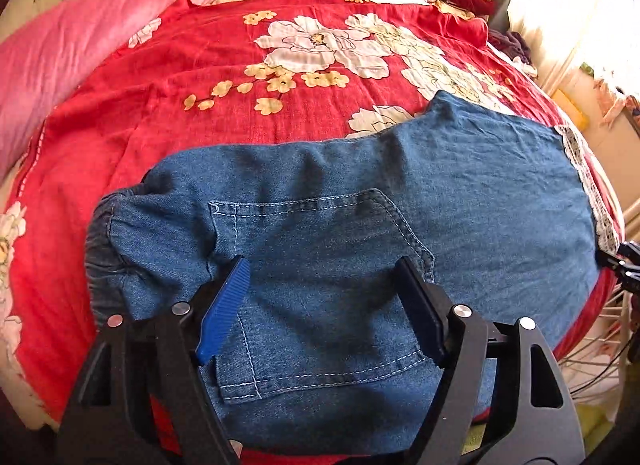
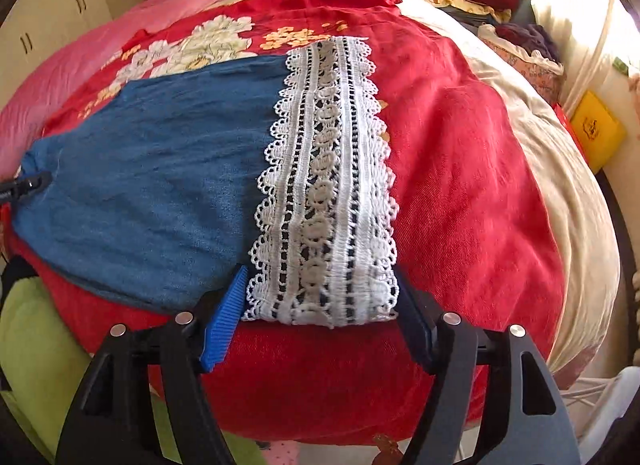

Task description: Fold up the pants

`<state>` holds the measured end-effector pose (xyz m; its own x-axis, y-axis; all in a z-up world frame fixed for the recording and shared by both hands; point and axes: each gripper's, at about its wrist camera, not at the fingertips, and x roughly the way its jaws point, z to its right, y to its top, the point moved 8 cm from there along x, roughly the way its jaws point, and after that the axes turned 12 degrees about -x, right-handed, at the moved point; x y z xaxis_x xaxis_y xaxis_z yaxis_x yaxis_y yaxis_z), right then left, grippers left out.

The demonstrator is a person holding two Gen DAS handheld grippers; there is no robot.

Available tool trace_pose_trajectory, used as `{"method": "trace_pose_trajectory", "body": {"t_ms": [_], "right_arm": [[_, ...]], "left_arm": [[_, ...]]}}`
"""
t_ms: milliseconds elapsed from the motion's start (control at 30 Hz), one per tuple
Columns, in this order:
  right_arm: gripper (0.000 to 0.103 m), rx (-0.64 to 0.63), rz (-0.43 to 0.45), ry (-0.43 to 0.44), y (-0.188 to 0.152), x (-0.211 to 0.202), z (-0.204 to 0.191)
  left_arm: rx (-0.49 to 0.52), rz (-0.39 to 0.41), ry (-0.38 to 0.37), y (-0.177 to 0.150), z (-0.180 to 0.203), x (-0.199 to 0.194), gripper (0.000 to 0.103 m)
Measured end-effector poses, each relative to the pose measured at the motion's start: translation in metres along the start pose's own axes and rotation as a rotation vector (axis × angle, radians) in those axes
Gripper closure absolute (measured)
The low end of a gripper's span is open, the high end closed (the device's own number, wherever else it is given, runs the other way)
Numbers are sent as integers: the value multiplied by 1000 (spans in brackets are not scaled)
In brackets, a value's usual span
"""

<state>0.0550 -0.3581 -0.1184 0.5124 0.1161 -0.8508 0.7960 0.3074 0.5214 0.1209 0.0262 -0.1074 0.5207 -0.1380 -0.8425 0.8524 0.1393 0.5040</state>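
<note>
Both claws spread over the pants (image 1: 360,201) lying lengthwise along the bed's (image 1: 160,77) near edge — left claw (image 1: 324,277) above the pocket end, right claw (image 2: 320,289) straddling the lace hem (image 2: 324,185).

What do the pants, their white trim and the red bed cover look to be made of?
Pants: thin blue denim, matte, judging by the faded weave and pale pocket stitching. Trim: white openwork lace, probably cotton, with scalloped edges and holes. Bed cover: red woven cloth, likely cotton, matte and creased, with printed flowers.

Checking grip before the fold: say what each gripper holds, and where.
Nothing held. Left gripper open over the pants pocket; right gripper open around the lace hem.
</note>
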Motion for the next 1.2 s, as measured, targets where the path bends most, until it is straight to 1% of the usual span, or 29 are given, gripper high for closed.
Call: {"method": "trace_pose_trajectory", "body": {"t_ms": [67, 133, 167, 200, 267, 300, 400, 467, 533, 600, 633, 700, 767, 833, 933, 967, 1000, 1033, 1067, 1133, 1200], "right_arm": [[34, -22, 50, -12, 8, -16, -3], [34, -42, 139, -19, 19, -39, -11], [34, -54, 165, -20, 24, -46, -15], [34, -78, 197, -2, 29, -54, -25], [34, -117, 224, 36, 35, -59, -42], [34, -140, 227, 58, 37, -59, -54], [34, -181, 224, 85, 39, -56, -79], [34, -195, 222, 60, 39, -55, -85], [34, -185, 227, 7, 38, -58, -80], [34, -139, 269, -55, 39, -69, -60], [34, -110, 303, -75, 41, -77, -53], [34, -93, 351, -64, 44, -86, -42], [34, -117, 328, -37, 43, -81, -43], [34, -141, 270, -3, 38, -65, -51], [34, -126, 154, 24, 25, -32, -57], [34, -109, 85, 24, 17, -15, -54], [34, -94, 41, 25, 8, -8, -54], [34, -82, 33, 37, 3, -1, -52], [34, -82, 43, 40, 2, 0, -51], [34, -98, 56, 41, 4, -7, -54], [34, -83, 102, 71, 10, -22, -53]], "left_arm": [[0, 26, 1, 2, 3, -8, 35], [18, 60, -11, 3, 14, -25, 31], [33, 74, -15, 3, 20, -32, 31], [50, 88, -22, 3, 28, -40, 29], [98, 105, -55, -2, 51, -53, 26], [118, 102, -66, -4, 59, -54, 25], [198, 69, -83, -23, 90, -49, 22], [239, 19, -71, -40, 104, -34, 22], [270, -11, -63, -53, 109, -23, 22], [290, -51, -42, -66, 113, -10, 22], [297, -71, -37, -71, 115, -3, 21], [310, -84, -20, -79, 116, 3, 19], [315, -84, -14, -80, 116, 5, 18], [308, -87, -22, -80, 115, 5, 18], [304, -87, -26, -81, 114, 5, 17], [303, -87, -26, -81, 114, 5, 17], [302, -87, -28, -81, 114, 5, 17], [300, -87, -31, -81, 114, 5, 17], [298, -86, -33, -81, 114, 5, 17], [295, -74, -35, -80, 115, 2, 17], [277, -62, -60, -78, 117, -7, 17]]}}
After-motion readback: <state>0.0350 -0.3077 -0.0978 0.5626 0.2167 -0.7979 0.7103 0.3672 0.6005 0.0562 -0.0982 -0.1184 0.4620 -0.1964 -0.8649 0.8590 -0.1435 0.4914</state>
